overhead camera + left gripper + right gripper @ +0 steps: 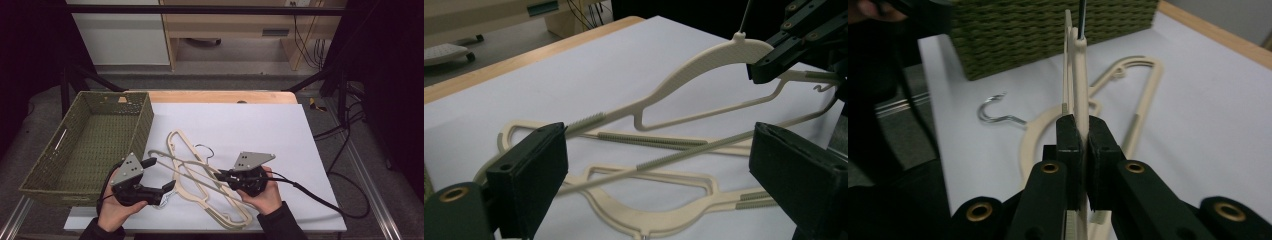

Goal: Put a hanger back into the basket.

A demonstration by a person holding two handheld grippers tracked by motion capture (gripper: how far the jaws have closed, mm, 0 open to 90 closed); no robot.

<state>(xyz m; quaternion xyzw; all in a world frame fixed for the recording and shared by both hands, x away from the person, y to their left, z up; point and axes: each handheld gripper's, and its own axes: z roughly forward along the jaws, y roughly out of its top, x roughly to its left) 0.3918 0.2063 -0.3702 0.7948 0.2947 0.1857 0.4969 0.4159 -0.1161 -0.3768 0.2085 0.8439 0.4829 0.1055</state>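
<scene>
Right gripper (1081, 145): jaws pinching a cream hanger (1079, 75), center frame.
Left gripper (159, 176): jaws spread, lower left.
Basket (47, 159): left edge of the tabletop (260, 125).

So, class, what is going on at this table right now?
A person holds a gripper in each hand over a pile of cream hangers on a white sheet. The right gripper is shut on one hanger, lifting it off the others. The left gripper is open beside the pile. A green basket sits to the left.
</scene>
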